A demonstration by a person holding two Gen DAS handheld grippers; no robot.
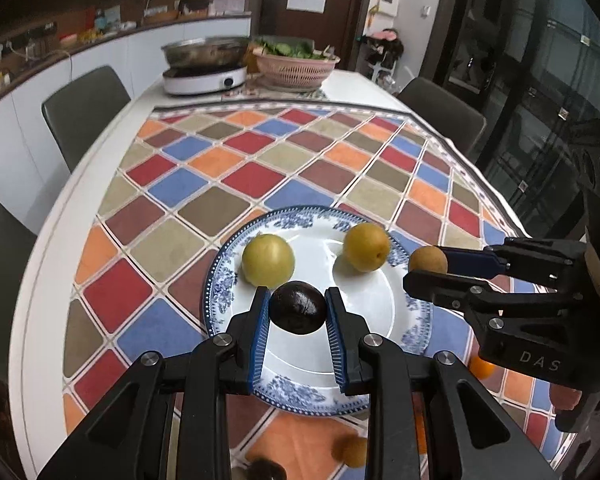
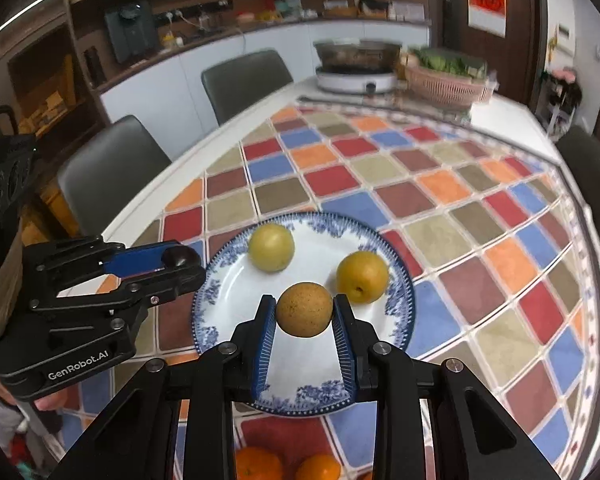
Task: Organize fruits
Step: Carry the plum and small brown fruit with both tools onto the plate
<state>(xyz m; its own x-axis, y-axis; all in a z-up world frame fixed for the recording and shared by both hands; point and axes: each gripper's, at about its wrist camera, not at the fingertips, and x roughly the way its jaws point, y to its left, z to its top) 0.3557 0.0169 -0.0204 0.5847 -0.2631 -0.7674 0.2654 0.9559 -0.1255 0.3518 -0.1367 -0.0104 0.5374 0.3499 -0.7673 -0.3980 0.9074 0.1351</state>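
The left hand-held gripper [image 1: 298,308] was closed on a dark fruit [image 1: 298,307], its blue pads pressing the fruit's two sides at the widest part. The right hand-held gripper [image 2: 304,310] was closed likewise on a brown fruit [image 2: 305,309], rough and speckled in skin. Both fruits were held above the near half of the plate [image 2: 400,280], a blue-patterned white dish on the checked cloth of the worktop [image 1: 112,112].

Two yellow fruits were already on the plate, one to the left [image 1: 267,260] and one to the right [image 1: 366,246], apart from each other and clear of both held fruits. Oranges [image 2: 288,466] lay on the cloth short of the plate's near rim.

Handling, in my judgement: both held fruits appeared small, light and firm enough to take the pinch without deforming. The dark one showed a glossy skin and would likely slip if gripped off-centre; the grip across its middle looked sound. The brown one's matt skin should give better purchase. Being round, each was likely to roll once released on the smooth glazed plate, so a low release on the flat centre, clear of the yellow fruits, seemed advisable. The plate itself was breakable and should not be struck.
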